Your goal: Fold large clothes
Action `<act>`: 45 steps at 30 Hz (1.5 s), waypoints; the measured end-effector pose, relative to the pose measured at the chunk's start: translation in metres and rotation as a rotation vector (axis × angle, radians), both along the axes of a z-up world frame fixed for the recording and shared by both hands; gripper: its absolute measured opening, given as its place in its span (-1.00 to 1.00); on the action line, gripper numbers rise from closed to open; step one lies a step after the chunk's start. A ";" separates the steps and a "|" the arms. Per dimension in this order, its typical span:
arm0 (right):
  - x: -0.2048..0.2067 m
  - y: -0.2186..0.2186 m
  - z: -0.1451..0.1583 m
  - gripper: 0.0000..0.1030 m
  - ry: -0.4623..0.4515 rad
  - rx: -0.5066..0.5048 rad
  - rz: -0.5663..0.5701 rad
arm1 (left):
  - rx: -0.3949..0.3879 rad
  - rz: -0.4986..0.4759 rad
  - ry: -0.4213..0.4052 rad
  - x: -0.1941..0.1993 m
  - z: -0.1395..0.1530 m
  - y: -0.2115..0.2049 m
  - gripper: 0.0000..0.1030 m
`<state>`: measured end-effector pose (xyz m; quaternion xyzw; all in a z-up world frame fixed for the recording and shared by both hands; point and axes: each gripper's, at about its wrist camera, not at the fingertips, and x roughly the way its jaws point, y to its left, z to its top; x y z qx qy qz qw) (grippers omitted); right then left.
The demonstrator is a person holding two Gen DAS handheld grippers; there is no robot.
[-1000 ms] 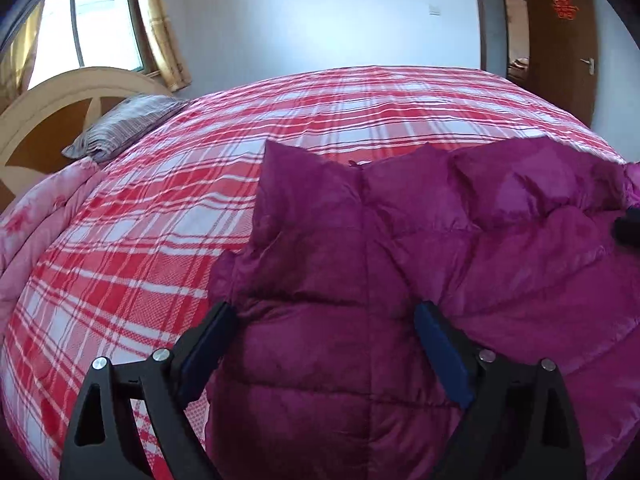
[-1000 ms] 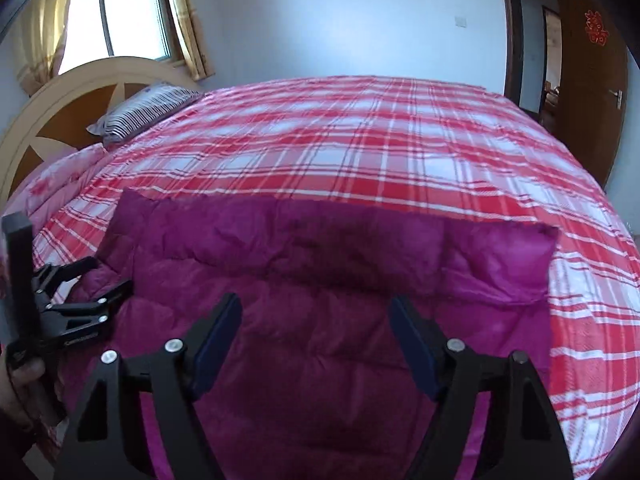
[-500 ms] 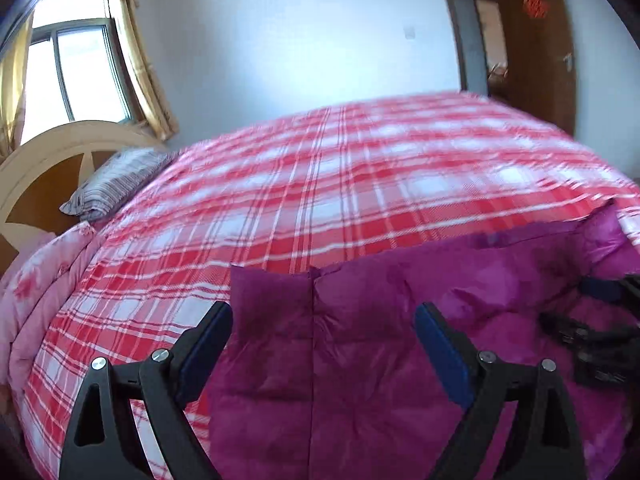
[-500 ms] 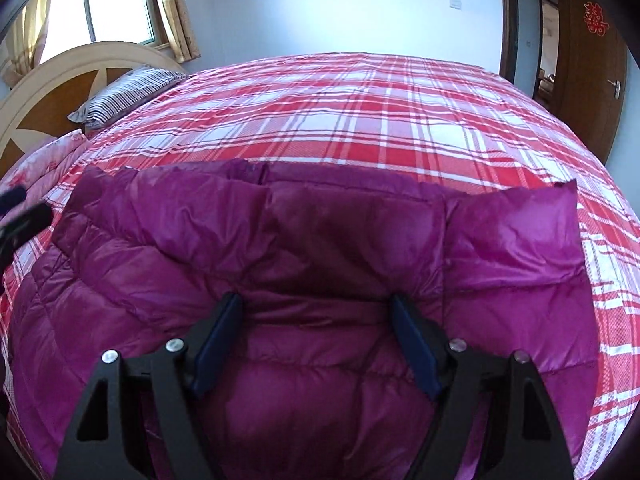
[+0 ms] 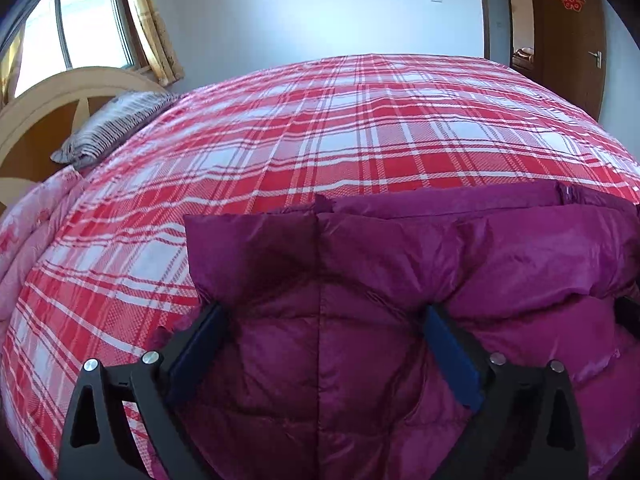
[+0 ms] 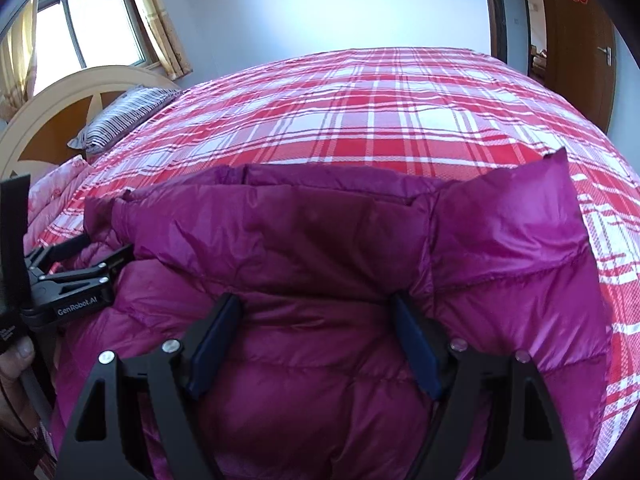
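Magenta jacket [image 5: 400,280] near bed edge, plaid bedspread [image 5: 340,128] beyond

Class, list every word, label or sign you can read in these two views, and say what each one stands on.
"GenRobot.AI": white print on the black body of the left gripper, right wrist view.
Red paper ornament on the brown door: a decorative character, too small to read.
White print on the black handle: too blurred.

the bedspread [image 5: 360,120] lies bare and wide beyond the puffy coat [image 5: 400,300]. a pillow [image 5: 112,128] and headboard [image 5: 36,120] close off the far left corner.
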<state>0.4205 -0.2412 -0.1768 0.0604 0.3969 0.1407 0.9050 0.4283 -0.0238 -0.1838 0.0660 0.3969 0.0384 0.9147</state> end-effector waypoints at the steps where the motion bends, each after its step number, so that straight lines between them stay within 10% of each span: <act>1: 0.000 0.000 0.000 0.56 0.002 -0.001 -0.002 | -0.004 0.001 0.004 0.001 -0.001 0.000 0.94; 45: 0.011 0.007 -0.007 0.66 0.028 -0.090 -0.040 | 0.013 0.023 0.030 0.005 -0.004 -0.002 0.98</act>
